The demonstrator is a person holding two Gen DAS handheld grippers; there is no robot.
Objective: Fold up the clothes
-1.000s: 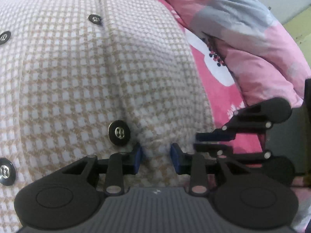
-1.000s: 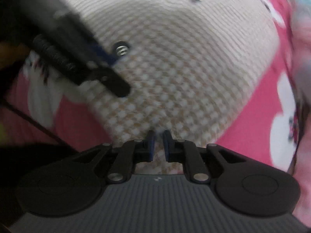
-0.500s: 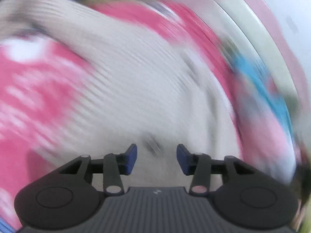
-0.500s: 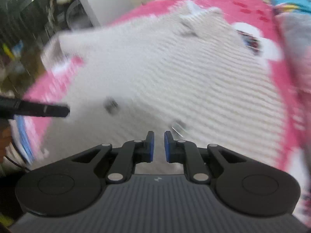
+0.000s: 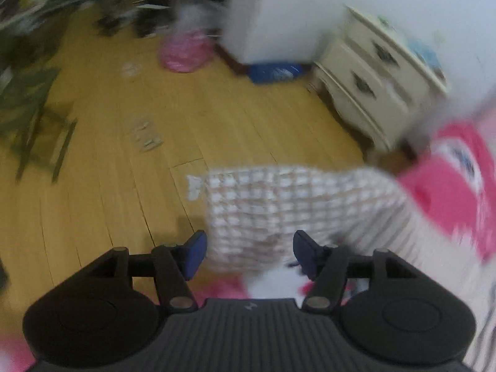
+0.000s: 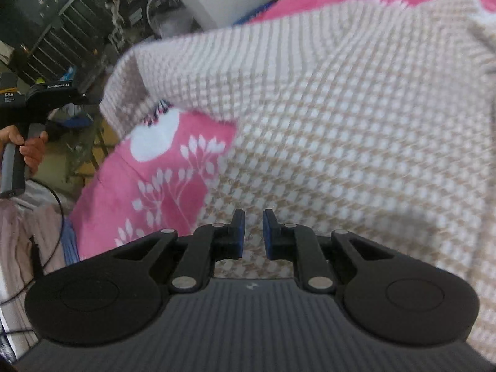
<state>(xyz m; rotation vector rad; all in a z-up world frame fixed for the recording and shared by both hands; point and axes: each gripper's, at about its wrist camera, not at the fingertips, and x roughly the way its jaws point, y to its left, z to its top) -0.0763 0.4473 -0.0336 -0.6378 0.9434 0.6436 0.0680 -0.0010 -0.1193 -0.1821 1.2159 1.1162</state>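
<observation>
A beige-and-white checked garment (image 6: 341, 124) lies spread on a pink flowered bedspread (image 6: 155, 161). One sleeve end (image 5: 279, 198) reaches over the bed's edge above the floor. My left gripper (image 5: 249, 249) hovers at that sleeve end. Its jaws are opening, the cloth shows between the blue pads, and neither pad presses on it. My right gripper (image 6: 253, 232) is shut just above the garment's body with nothing pinched. In the right wrist view a hand (image 6: 31, 150) holds the left gripper's handle at the far left. The left wrist view is blurred.
Beyond the bed's edge lies a wooden floor (image 5: 124, 186). A cream nightstand (image 5: 372, 86) stands by the bed's corner, with a pink bag (image 5: 184, 51) and a blue item (image 5: 274, 73) near a white wall. Dark shelving (image 6: 62, 24) stands farther back.
The left gripper swung away from the garment's buttoned front to the sleeve end at the bed's edge, and its jaws widened. The right gripper travelled across the garment and stayed shut.
</observation>
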